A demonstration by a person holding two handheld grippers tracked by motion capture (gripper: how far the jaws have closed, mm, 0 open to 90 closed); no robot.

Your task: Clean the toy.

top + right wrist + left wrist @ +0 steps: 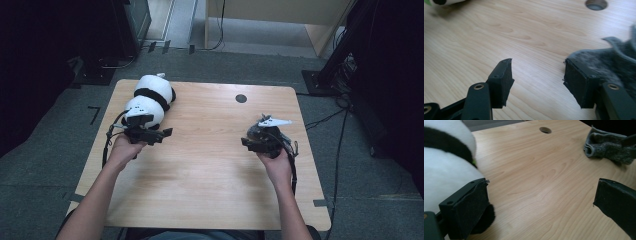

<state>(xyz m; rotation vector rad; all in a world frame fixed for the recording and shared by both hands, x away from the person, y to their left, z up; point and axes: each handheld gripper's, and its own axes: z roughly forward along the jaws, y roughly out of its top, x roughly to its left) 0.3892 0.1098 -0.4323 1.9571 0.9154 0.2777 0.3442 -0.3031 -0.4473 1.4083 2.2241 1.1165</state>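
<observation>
Centre of table (200, 150): bare, free passage.
Far left: plush panda (150, 100) blocks.
Right: grey cloth (607, 146) lies.

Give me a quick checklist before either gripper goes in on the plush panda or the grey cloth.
1. Left gripper open with nothing between its fingers: ok.
2. Right gripper open with nothing between its fingers: ok.
3. Plush panda lined up between the left fingers: not ok, it sits outside one of them.
4. Grey cloth centred between the right fingers: not ok, it lies beside one.
5. Table free between the two: ok.
</observation>
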